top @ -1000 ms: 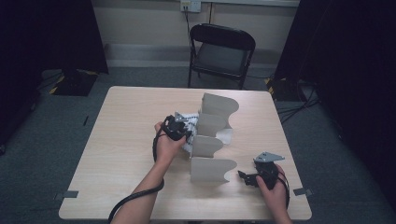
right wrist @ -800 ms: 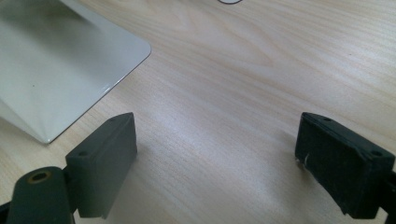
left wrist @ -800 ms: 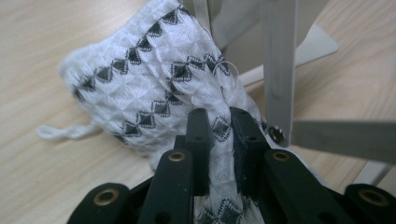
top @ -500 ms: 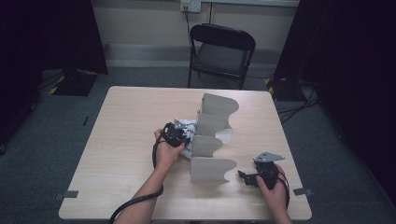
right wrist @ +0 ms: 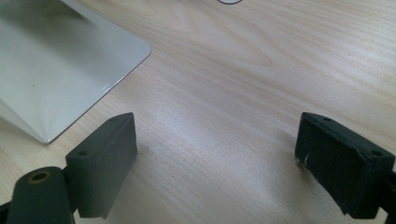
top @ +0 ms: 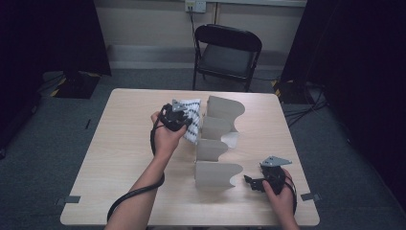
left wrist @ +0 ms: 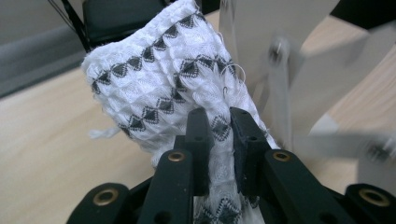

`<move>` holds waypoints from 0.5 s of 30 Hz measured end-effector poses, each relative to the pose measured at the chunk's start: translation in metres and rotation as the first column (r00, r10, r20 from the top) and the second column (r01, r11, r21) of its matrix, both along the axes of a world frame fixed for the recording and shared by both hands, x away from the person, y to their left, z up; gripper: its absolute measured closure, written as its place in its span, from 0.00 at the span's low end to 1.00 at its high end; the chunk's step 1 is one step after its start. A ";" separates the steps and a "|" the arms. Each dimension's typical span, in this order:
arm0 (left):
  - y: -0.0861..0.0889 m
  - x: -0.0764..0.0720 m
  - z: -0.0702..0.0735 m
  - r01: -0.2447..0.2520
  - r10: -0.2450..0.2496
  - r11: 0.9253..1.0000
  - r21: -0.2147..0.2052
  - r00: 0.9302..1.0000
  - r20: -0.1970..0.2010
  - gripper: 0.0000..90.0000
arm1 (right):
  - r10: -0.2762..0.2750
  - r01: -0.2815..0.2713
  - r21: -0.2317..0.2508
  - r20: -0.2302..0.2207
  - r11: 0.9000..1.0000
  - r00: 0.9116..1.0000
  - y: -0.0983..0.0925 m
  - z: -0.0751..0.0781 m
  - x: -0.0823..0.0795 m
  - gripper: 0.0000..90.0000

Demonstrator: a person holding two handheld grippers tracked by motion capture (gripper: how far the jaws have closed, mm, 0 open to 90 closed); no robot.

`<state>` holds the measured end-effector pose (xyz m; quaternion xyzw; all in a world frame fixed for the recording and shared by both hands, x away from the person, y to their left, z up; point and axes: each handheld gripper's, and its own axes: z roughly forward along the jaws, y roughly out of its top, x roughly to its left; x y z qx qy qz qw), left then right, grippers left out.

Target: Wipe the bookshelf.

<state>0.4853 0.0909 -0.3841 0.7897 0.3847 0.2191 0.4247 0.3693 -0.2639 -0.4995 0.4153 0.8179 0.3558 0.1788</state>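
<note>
Step in hand: left gripper (left wrist: 219,126) clamped on white patterned cloth (left wrist: 173,88), cloth lifted clear of table (top: 119,158), just beside grey divider rack (top: 218,143). Right gripper (right wrist: 215,163) wide open, empty, near rack's front panel. Next move: likely guide cloth into slot, avoiding panel edges.

A black folding chair (top: 227,55) stands behind the wooden table (top: 119,143), beneath a wall outlet (top: 195,5).

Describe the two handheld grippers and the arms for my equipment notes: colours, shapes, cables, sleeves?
Both the left gripper and right gripper are black with blocky jaws and brass-coloured pivot rivets. The right carries a grey three-cornered plate. A black cable trails along the left forearm. The forearms are bare, no sleeves visible.
</note>
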 end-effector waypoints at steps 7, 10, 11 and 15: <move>-0.016 0.003 0.010 0.037 -0.037 0.999 0.032 0.999 0.027 0.88 | 0.000 0.000 0.000 0.000 1.000 1.000 0.000 0.000 0.000 0.13; -0.019 0.003 0.003 0.046 -0.047 0.998 0.049 0.999 0.015 0.88 | 0.000 0.000 0.000 0.000 1.000 1.000 0.000 0.000 0.000 0.13; -0.019 0.003 0.000 0.051 -0.051 0.997 0.055 0.999 0.009 0.88 | 0.000 0.000 0.000 0.000 1.000 1.000 0.000 0.000 0.000 0.13; -0.021 0.003 -0.012 0.058 -0.057 0.996 0.068 0.998 -0.010 0.88 | 0.000 0.000 0.000 0.000 1.000 1.000 0.000 0.000 0.000 0.13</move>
